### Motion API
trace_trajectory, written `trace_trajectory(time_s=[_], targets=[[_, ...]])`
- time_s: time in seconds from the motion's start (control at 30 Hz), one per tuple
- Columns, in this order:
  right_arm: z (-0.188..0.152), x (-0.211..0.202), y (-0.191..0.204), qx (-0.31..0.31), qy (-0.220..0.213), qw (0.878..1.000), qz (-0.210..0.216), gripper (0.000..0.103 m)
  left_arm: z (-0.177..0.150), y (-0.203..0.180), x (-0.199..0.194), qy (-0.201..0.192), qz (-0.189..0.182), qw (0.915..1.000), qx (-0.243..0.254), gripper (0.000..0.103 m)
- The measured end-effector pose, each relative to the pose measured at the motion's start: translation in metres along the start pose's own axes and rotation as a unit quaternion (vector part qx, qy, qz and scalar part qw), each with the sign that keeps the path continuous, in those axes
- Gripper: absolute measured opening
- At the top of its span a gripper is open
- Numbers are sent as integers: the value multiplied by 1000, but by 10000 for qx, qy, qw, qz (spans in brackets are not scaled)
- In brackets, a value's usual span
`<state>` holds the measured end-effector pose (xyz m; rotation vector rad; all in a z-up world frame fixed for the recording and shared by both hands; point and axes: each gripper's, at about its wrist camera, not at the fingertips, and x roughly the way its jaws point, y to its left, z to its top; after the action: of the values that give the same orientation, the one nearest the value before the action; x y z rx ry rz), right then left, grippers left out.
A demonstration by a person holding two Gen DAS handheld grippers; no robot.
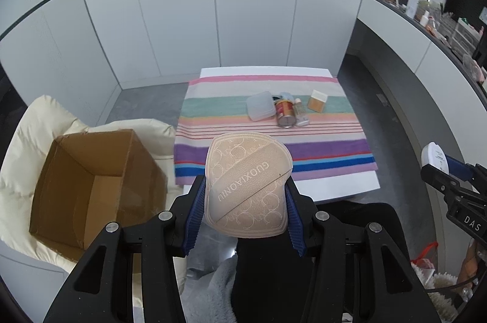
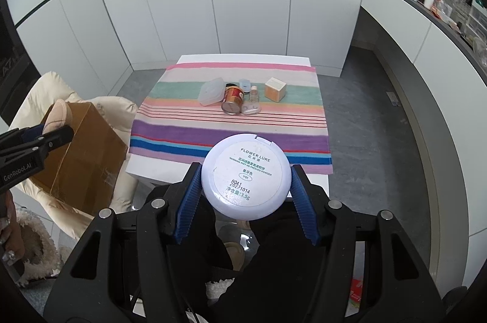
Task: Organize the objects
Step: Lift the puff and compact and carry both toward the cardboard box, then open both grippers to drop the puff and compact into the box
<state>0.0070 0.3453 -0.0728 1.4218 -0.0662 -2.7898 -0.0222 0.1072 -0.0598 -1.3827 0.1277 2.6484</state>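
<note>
Objects for organizing are split between the two grips and the tabletop [image 1: 334,186]. In the left wrist view, the left hand-held gripper [image 1: 245,195] is clamped on a beige puff [image 1: 246,180] by its edges, printed strap facing the camera, probably so it can drop cleanly into the open cardboard box [image 1: 91,186] at 9 o'clock. At 12 o'clock, on the striped towel [image 1: 243,146], lie a clear case [image 1: 259,106], a red can [image 1: 286,113] on its side, a small bottle [image 1: 301,113] and a tan cube [image 1: 317,101]. Something pale behind the can is hard to make out.

In the right wrist view, the right hand-held gripper [image 2: 245,180] is clamped on a white powder compact [image 2: 245,170], label up, gripped across its width. The box sits at 9 o'clock, its inside hidden from here; the puff is half covered by the other gripper.
</note>
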Motion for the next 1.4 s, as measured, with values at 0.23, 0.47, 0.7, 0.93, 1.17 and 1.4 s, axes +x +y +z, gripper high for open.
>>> trace_trajectory(time_s=[0.23, 0.47, 0.7, 0.93, 1.17, 1.4], targets=[[4, 9, 28, -292, 38, 9994, 194, 60, -14, 40, 8, 219, 196, 9987, -413, 49], [7, 18, 80, -857, 114, 9948, 544, 60, -36, 87, -1, 282, 475, 9946, -876, 49], [9, 24, 145, -1422, 147, 9845, 1013, 60, -68, 144, -12, 350, 866, 9850, -1451, 49], [-4, 34, 226, -2148, 330, 9641, 1525, 60, -96, 196, -29, 384, 1204, 9726, -1953, 49], [-13, 45, 285, -2696, 501, 9446, 1806, 60, -119, 239, -33, 516, 1363, 9595, -2412, 49], [-14, 63, 327, -2988, 614, 9325, 1932, 60, -131, 265, -19, 600, 1400, 9512, -2682, 49]])
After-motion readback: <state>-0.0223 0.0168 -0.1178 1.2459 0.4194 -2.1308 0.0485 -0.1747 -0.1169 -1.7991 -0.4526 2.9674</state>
